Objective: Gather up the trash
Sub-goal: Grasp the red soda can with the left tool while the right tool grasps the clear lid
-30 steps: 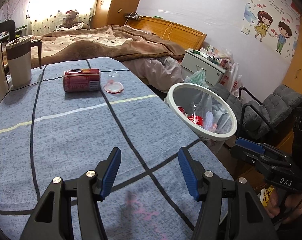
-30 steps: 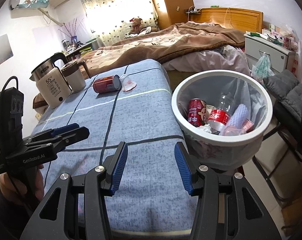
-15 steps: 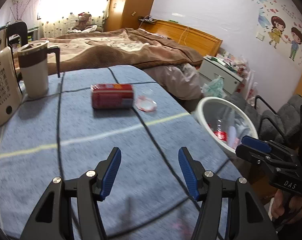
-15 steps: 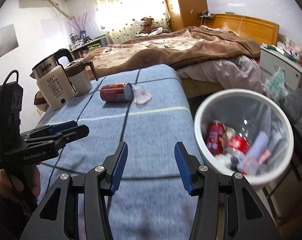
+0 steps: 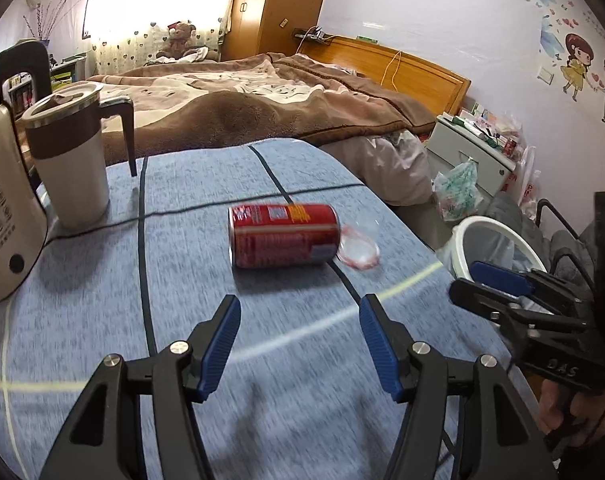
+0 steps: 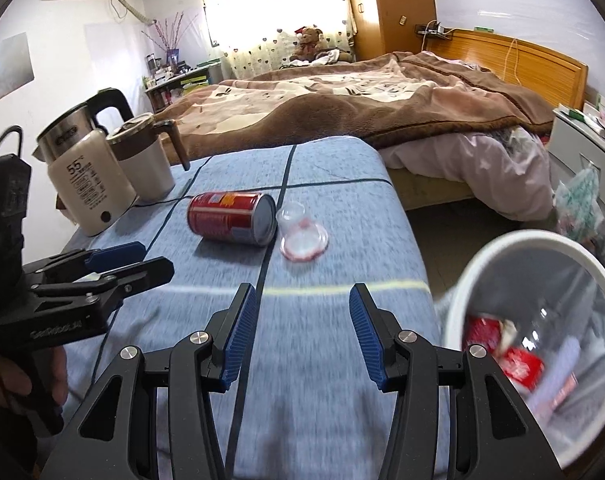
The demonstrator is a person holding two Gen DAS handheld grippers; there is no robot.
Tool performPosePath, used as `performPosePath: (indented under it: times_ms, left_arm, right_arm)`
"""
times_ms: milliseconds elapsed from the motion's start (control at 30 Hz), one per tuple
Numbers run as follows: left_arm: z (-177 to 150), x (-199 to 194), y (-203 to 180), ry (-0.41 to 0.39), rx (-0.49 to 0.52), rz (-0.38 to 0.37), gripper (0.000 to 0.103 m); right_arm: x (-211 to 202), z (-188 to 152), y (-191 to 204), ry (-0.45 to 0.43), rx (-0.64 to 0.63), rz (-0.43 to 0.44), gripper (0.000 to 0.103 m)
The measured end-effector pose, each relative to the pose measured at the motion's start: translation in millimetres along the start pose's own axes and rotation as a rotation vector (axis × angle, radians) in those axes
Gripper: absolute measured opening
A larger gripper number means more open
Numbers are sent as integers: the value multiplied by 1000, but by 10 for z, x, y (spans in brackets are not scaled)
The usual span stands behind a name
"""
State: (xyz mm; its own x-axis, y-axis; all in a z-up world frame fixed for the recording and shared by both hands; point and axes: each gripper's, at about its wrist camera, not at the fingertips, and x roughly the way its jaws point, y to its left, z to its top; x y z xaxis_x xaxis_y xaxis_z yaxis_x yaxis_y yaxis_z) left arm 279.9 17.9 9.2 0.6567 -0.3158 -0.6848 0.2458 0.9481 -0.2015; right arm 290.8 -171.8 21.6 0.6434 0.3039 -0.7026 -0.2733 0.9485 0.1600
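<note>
I have both tools over the near part of the table (image 5: 102, 264), neither holding anything. The left tool (image 5: 296, 340) has its blue pads spread wide, and so does the right tool (image 6: 302, 332). I judge the wide spread suits the next pickup, since the trash ahead is broad.

Straight ahead of the left tool, a little beyond its tips, the red can (image 5: 284, 235) lies on its side across my line of approach. That means I would have to close on its ends or turn the wrist to take it around the body. Touching the can's right end is a clear plastic cup (image 5: 358, 246), tipped over, with a pinkish rim. From the right tool the cup (image 6: 302, 236) sits almost dead ahead, so I judge that tool better placed for it.

Off the right tool's right side, below the table edge, stands the white bin (image 6: 534, 344), already holding a red can, a bottle and wrappers.

The table wears a blue-grey cloth crossed by dark and pale lines; it looks soft, so the can may roll. Farther left stand a lidded mug (image 5: 68, 160) and a kettle (image 6: 86, 176). Beyond the table lie a bed (image 6: 362, 104) under a brown blanket, a curtained window and a wooden wardrobe.
</note>
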Motion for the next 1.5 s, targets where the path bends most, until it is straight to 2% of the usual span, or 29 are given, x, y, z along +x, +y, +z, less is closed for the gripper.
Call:
performPosePath:
  times_ms: [333, 500, 567, 633, 933, 1233, 1400, 1500]
  left_arm:
    - [203, 248, 255, -8, -43, -2, 70]
    - [237, 309, 282, -15, -48, -10, 74]
    - [251, 327, 275, -17, -48, -13, 74]
    - [273, 342, 260, -21, -47, -16, 75]
    - [352, 497, 4, -25, -1, -4, 88]
    - [380, 633, -126, -30, 43, 77, 95]
    - [421, 774, -142, 3, 40, 128, 95]
    - [406, 853, -67, 42, -13, 119, 94]
  right_arm:
    - [662, 259, 13, 26, -18, 14, 50]
    - [851, 313, -9, 33, -18, 18, 50]
    - [881, 332, -19, 38, -16, 32, 40]
    - [877, 349, -29, 31, -19, 39, 36]
    - [691, 261, -118, 29, 17, 41, 35]
    - [464, 138, -287, 25, 48, 40, 35]
    - [420, 99, -363, 24, 69, 48, 35]
    - [378, 85, -384, 19, 72, 45, 35]
